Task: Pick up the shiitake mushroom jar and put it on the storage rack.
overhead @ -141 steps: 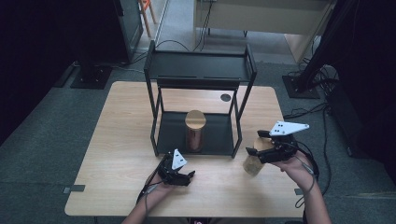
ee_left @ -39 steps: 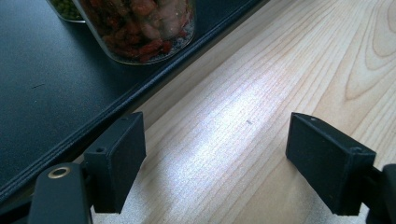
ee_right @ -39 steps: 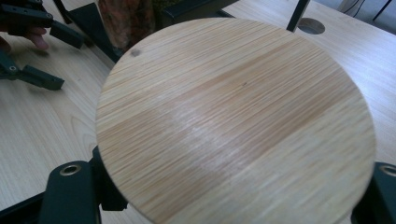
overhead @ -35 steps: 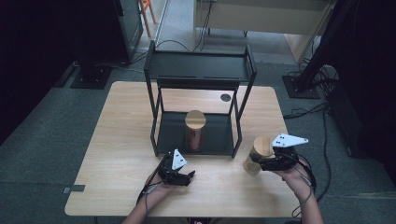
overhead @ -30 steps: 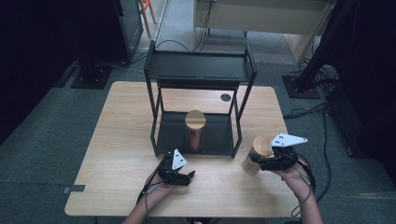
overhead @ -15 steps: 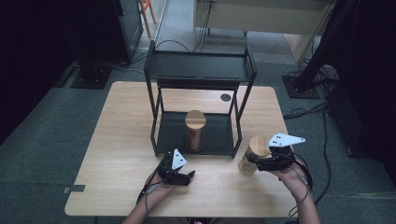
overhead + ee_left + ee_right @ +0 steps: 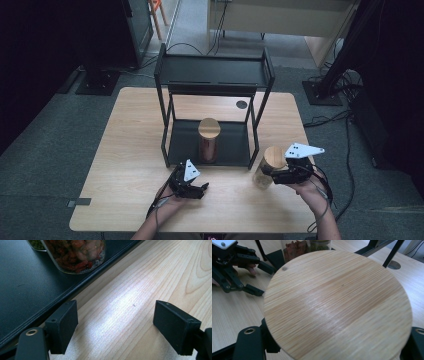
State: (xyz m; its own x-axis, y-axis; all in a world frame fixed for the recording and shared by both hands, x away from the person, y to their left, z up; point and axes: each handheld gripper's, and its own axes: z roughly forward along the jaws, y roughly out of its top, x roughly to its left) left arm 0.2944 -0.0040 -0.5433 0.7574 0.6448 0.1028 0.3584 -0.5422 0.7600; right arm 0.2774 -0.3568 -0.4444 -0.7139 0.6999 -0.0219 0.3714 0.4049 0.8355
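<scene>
Shifting leftward since earlier, right gripper [image 7: 274, 175] clamping jar [image 7: 265, 170]

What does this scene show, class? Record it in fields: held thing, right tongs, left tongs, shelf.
held thing: jar with a wooden lid, right of the rack
right tongs: shut on the jar below its lid
left tongs: open, nothing between them, low over the table
shelf: black rack, a jar of reddish food on its bottom tray
</scene>
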